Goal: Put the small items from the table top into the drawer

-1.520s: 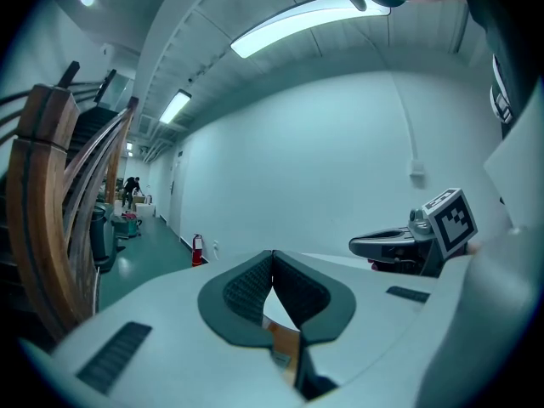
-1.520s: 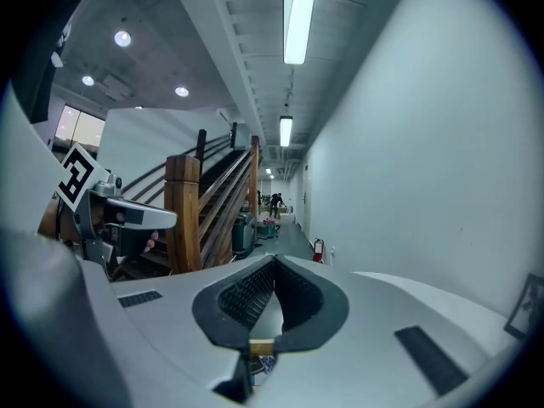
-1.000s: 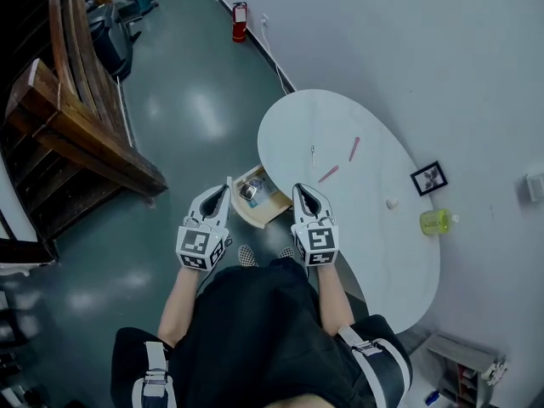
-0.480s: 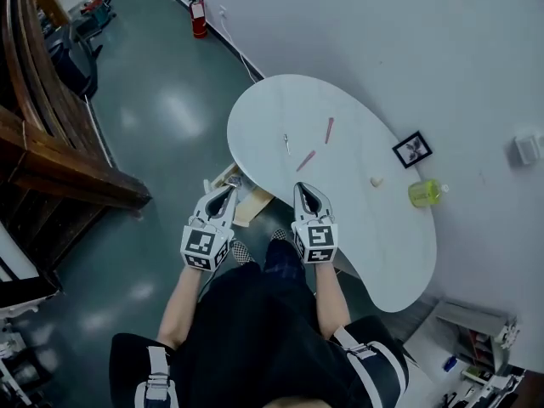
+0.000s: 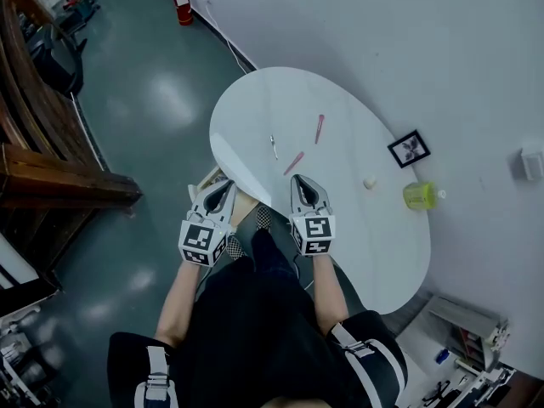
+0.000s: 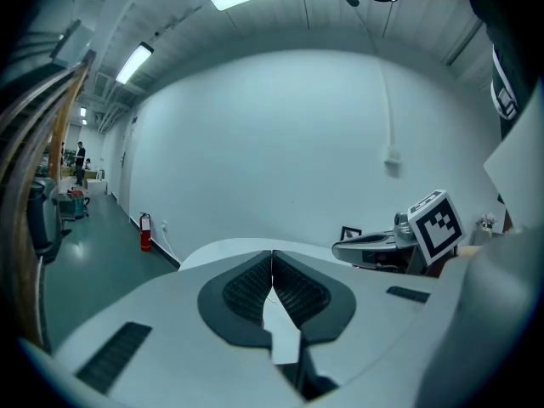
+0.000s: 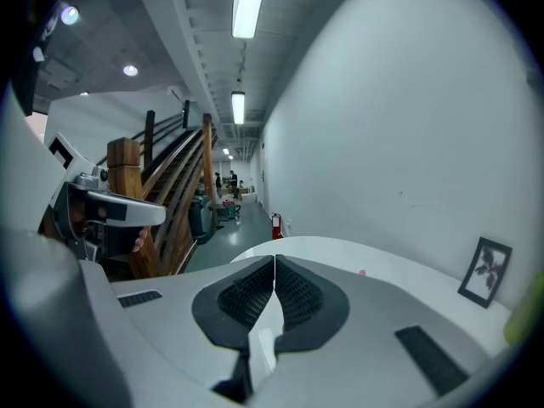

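One white oval worktop (image 5: 374, 236) beside the wall (image 5: 382, 41), with left tongs (image 5: 223, 185) and right tongs (image 5: 299, 179) held side by side at its near rim, each pair of jaws pressed fully together on nothing. Toward the wall side, a black picture frame (image 5: 409, 149) and near it a yellow-green bottle (image 5: 418, 195). Loose on the bare top: a near pink stick (image 5: 294, 163) just ahead of the right tongs, a far pink stick (image 5: 320, 128), a thin metal piece (image 5: 273, 147) and a small pale lump (image 5: 369, 182).
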`<state>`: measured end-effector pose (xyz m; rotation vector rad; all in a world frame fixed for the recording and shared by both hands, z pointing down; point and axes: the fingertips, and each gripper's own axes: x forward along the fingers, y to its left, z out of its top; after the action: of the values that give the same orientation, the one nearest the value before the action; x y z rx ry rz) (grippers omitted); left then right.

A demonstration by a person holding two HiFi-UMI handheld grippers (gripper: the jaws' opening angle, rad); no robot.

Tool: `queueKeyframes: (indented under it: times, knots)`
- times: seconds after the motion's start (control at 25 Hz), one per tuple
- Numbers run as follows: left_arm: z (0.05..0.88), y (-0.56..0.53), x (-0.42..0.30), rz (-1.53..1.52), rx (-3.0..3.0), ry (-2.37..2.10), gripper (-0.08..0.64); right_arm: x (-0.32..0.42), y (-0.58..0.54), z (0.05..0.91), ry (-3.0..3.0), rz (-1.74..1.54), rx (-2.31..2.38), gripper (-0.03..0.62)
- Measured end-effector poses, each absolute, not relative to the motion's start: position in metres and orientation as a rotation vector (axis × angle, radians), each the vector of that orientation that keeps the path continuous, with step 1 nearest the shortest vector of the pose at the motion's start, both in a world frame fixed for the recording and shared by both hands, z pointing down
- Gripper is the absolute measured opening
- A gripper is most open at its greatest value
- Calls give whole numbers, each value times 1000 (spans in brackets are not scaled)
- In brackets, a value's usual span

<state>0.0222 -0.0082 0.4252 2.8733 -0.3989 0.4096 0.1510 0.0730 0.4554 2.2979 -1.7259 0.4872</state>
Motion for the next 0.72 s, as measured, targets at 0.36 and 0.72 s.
queueKeyframes:
  times: [0.36, 0.72]
  knots:
    - [459, -50, 72, 501, 2832, -428, 20, 190, 27, 499, -1757, 604, 2203, 32]
    - [509, -85, 108, 604, 2776, -426, 20, 218, -16, 552, -1772, 707, 2104, 32]
